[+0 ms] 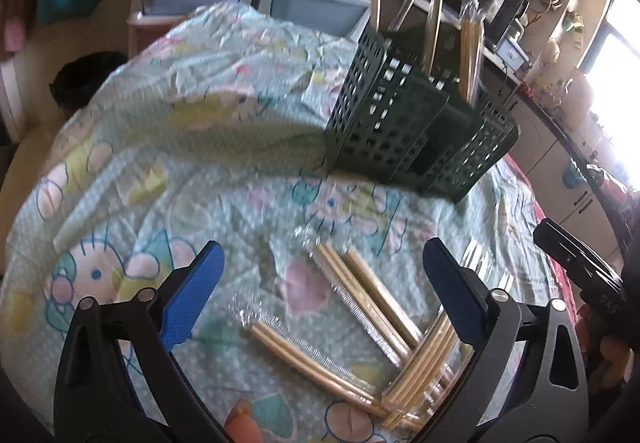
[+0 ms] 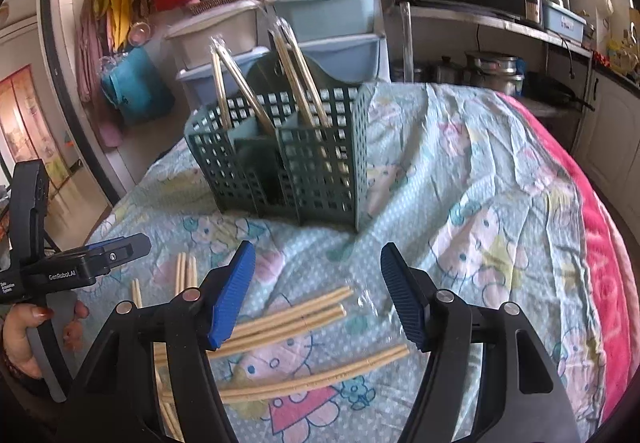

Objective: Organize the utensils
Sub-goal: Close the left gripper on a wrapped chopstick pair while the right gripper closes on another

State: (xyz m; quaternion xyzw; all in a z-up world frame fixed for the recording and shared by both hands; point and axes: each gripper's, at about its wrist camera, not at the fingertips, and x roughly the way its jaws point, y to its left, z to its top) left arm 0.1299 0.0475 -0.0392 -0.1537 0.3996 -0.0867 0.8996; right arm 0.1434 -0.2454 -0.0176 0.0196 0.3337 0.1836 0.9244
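Both sets of fingers stand released with nothing between them: the left gripper (image 1: 322,285) and the right gripper (image 2: 318,293) hang over wrapped chopstick packs (image 2: 286,321) lying loose on the patterned cloth (image 2: 480,179) of the desk. These look light, stiff and thin, and their clear film is probably slippery, so a pinch across the middle of one pack seems safest. Beyond them stands the green slotted caddy (image 2: 316,163), with several packs (image 2: 298,77) already upright inside
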